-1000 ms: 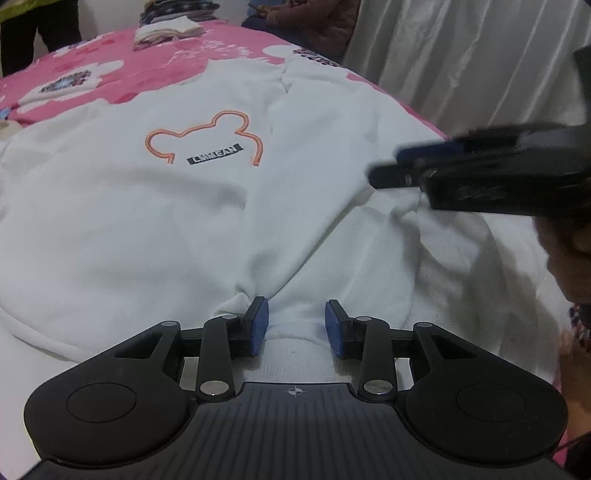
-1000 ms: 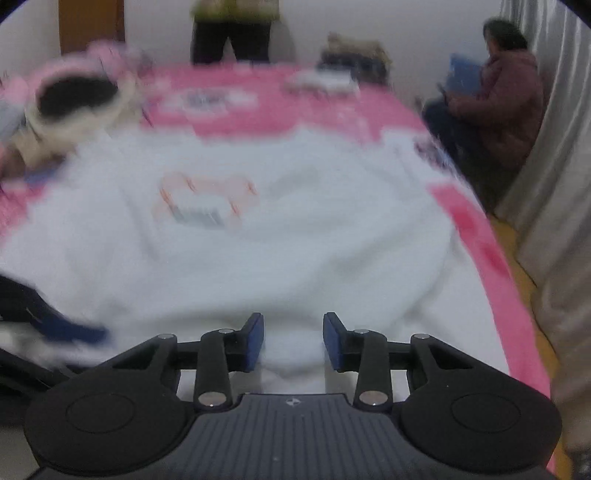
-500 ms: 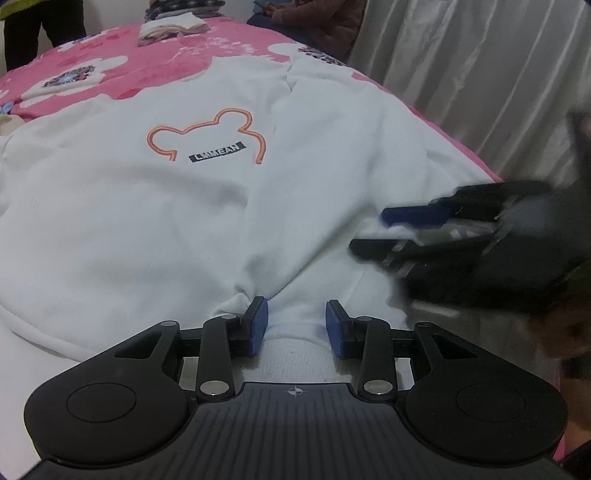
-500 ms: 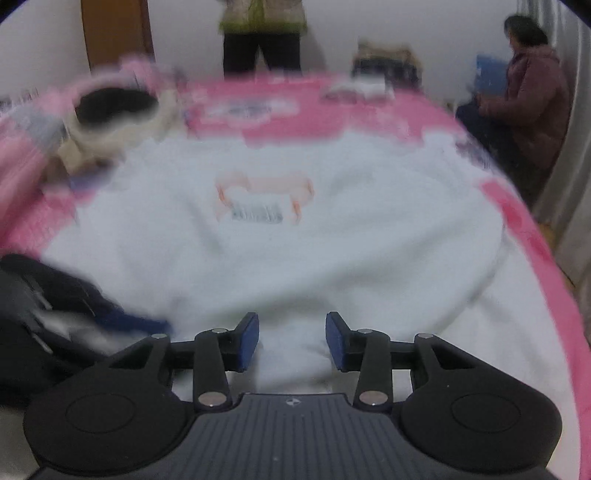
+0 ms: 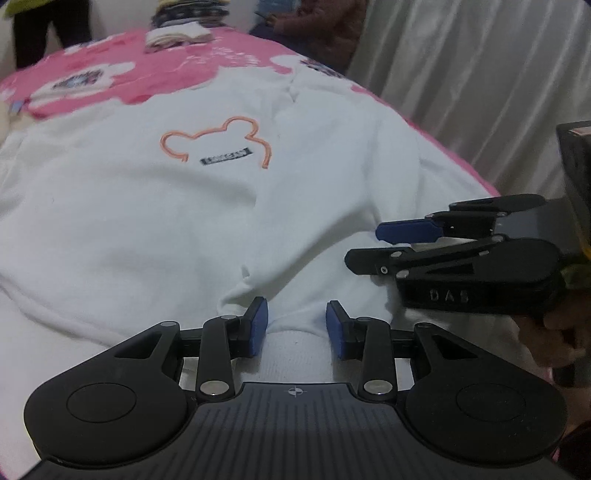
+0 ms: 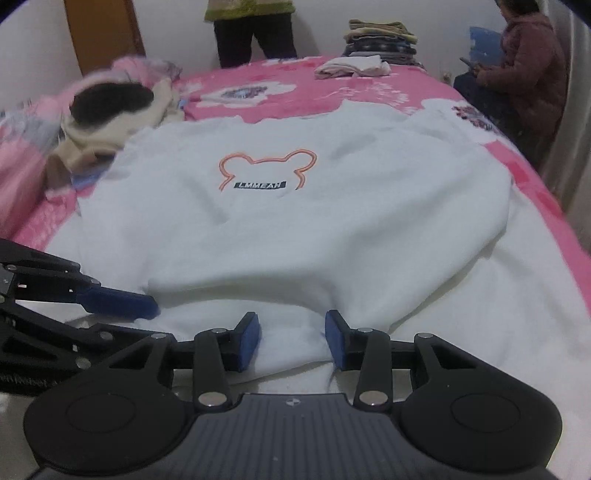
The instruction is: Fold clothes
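**Left wrist view.** Found white sweatshirt (image 5: 147,221) spread flat on pink bedcover (image 5: 110,74), chest side up, orange bear outline print (image 5: 218,144) at mid-chest. Noted left gripper (image 5: 295,328) at the garment's near edge, well below the print and a little right of it. Jaws stood part-way closed, blue pads (image 5: 258,325) pressed on a bunch of ribbed white cloth, creases fanning up from the pinch towards the print. Logged right gripper (image 5: 364,245) entering from the right, lower right of the print, side-on above the cloth, carried by a hand (image 5: 554,328). Saw pale curtain (image 5: 480,92) far right of the print, small folded pile (image 5: 177,33) on the bedcover beyond it.

**Right wrist view.** Saw the print square ahead and above the right gripper's fingers. Jaws stood part-way apart with a soft fold of the sweatshirt's near edge between the pads (could not tell whether the pads were pressing on it). Saw the left gripper low and left of the print, its blue finger lying on the cloth. Noted loose heap of clothes (image 6: 107,110) upper left of the print, taller folded stack (image 6: 380,37) beyond it, standing person (image 6: 255,33) behind it, seated person (image 6: 532,66) upper right.
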### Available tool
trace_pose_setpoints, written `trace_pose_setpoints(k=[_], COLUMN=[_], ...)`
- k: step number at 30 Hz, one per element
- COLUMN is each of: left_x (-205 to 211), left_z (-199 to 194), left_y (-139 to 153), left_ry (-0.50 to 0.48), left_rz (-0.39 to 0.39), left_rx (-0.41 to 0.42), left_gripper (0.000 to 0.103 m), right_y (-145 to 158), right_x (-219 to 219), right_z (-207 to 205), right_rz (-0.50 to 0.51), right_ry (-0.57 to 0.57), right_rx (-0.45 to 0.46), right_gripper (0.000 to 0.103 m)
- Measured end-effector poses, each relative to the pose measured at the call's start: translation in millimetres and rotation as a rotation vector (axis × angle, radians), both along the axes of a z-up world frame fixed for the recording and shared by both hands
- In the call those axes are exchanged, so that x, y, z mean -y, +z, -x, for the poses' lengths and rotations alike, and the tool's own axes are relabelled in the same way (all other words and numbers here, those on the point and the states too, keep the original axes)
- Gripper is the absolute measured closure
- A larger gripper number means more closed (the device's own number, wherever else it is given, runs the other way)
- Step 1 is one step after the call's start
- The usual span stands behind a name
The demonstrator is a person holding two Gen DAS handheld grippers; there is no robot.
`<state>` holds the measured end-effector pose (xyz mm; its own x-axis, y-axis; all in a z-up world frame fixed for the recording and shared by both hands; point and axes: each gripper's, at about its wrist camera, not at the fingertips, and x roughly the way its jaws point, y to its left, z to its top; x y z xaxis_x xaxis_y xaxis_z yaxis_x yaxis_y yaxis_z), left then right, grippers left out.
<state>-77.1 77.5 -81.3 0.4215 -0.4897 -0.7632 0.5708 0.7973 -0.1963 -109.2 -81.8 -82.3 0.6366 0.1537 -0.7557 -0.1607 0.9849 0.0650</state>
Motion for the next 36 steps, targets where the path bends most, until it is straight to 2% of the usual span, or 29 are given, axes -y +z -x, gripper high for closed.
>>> trace_pose_setpoints(k=[2,4,5,7,10,12,14,16,18,20,22,24,26,29,30,36], left_x=[-5,-12,-11,-8,-5,-12,-25,-36,-49,-67,-88,-108,-125,-140,-142,-136], left_z=[4,11,10,6,0,-5,-10,-23,-40,-63,-86,-105,-119,-140,-147,-181], left_y=[9,21,19,9,1,11,27,34,38,37,35,36,39,39,40,54], left_ry=[0.006,0.013,-0.001,-0.048,-0.117,-0.127,-0.123,-0.081,-0.018,0.076,0.174,0.263,0.363,0.43,0.434,0.439], left_rz=[0.041,0.065,0.041,-0.014,-0.039,0.001,0.065,0.065,0.044,0.022,0.03,0.066,0.135,0.212,0.217,0.055], left_rx=[0.029,0.083,0.076,0.039,0.022,0.005,0.005,0.004,0.004,0.004,-0.014,-0.019,-0.003,-0.001,0.005,0.13], left_gripper=[0.069,0.069,0.069,0.068,0.068,0.068,0.067,0.066,0.06,0.051,0.051,0.051,0.051,0.048,0.048,0.045], right_y=[9,20,21,12,-4,7,21,38,51,59,64,68,68,63,61,49], right_x=[-10,-9,-7,1,6,11,28,52,79,102,122,141,157,171,170,147], right_z=[1,8,11,12,12,9,4,-4,-19,-37,-55,-73,-92,-126,-138,-200], right_rz=[0.054,0.035,0.015,0.003,0.013,0.014,-0.032,-0.082,-0.101,-0.085,-0.063,-0.062,-0.096,-0.177,-0.176,-0.093], right_ry=[-0.005,-0.008,-0.004,-0.017,0.014,0.04,0.0,-0.06,-0.121,-0.181,-0.23,-0.276,-0.307,-0.311,-0.303,-0.206], right_rx=[0.006,0.052,0.066,0.029,0.043,0.018,0.014,0.036,0.044,0.041,0.05,0.066,0.052,0.019,0.014,0.03], right_gripper=[0.061,0.06,0.06,0.059,0.057,0.057,0.057,0.056,0.056,0.056,0.056,0.056,0.056,0.056,0.056,0.051])
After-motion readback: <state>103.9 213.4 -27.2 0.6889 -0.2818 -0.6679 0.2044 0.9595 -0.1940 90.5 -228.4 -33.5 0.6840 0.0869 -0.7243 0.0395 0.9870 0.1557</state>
